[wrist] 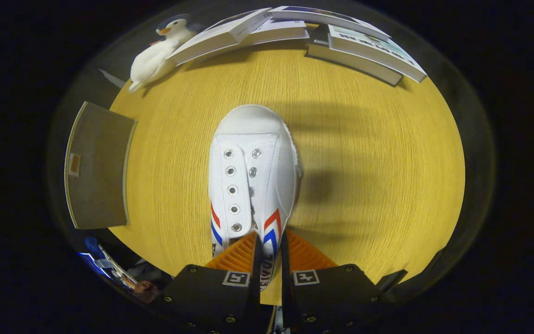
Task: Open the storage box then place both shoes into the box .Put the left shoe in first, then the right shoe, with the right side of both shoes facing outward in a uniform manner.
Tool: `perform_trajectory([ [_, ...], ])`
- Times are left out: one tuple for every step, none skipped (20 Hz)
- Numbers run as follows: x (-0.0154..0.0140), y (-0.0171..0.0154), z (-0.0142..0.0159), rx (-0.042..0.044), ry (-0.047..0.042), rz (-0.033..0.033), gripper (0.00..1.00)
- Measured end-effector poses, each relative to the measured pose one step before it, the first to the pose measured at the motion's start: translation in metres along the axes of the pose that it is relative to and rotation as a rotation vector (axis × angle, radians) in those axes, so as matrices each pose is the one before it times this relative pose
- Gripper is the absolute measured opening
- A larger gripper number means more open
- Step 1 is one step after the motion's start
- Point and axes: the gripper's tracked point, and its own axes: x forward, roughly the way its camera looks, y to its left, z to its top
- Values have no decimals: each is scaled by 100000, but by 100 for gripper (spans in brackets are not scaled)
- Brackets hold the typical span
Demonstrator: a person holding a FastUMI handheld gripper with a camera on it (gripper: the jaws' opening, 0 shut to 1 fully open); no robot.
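A white canvas shoe (251,171) with red and blue chevrons and metal eyelets hangs over the wooden table (364,185), toe pointing away from me. My gripper (270,253) is shut on the shoe's side wall near the heel opening, one finger inside the shoe and one outside. The shoe casts a shadow on the table to its right, so it looks lifted. A grey storage box (98,167) with a small orange tag lies at the table's left edge, its flat face toward me.
Several books (359,44) lie along the far edge of the table. A white plush duck (155,53) leans by the books at the far left. A person's hand (142,287) shows low on the left beyond the table edge.
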Motion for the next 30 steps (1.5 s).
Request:
perform_trajectory([
  [-925, 13, 35, 2459, 436, 619, 12],
  [609, -191, -53, 2599, -220, 1515, 5],
  [93, 439, -290, 3356, 616, 2319, 5],
  [-330, 600, -86, 2435, 610, 3125, 5],
  [-372, 630, -54, 1371, 356, 2297, 5],
  [-458, 420, 14, -111, 231, 907, 5],
  [-495, 374, 14, -1191, 238, -10, 5],
  [-508, 390, 91, -1346, 220, 3, 5],
  [-371, 602, -90, -1358, 428, 694, 4],
  [-512, 610, -13, -892, -39, 946, 4],
  [-471, 573, 169, -1147, -574, 746, 4],
  [-403, 507, 237, -1253, -590, 376, 5],
  [-435, 658, 62, -1085, -532, 669, 4],
  [-359, 681, 73, -865, -116, 1197, 5],
  [-328, 695, 125, -144, -101, 1835, 4],
  [-282, 668, 116, -82, 19, 1841, 4],
  [-360, 689, 43, 49, -188, 1357, 4],
  [-323, 610, 177, -307, -310, 1007, 4],
  [-332, 598, 61, -422, -369, 649, 4],
  [-336, 575, 184, -513, -431, 453, 4],
  [-338, 513, 153, -261, -512, 389, 4],
  [-438, 520, 187, 82, -299, 290, 4],
  [-363, 611, 172, -393, -419, 483, 5],
  [-449, 562, 267, -957, -626, 376, 4],
  [-430, 581, 274, -894, -907, 225, 4],
  [-420, 642, 300, -1084, -885, 253, 4],
  [-442, 605, 355, -936, -800, 439, 4],
  [-453, 679, 346, -388, -569, 483, 4],
  [-406, 849, 228, 64, -622, 878, 5],
  [-400, 958, 337, -471, -721, 1186, 4],
])
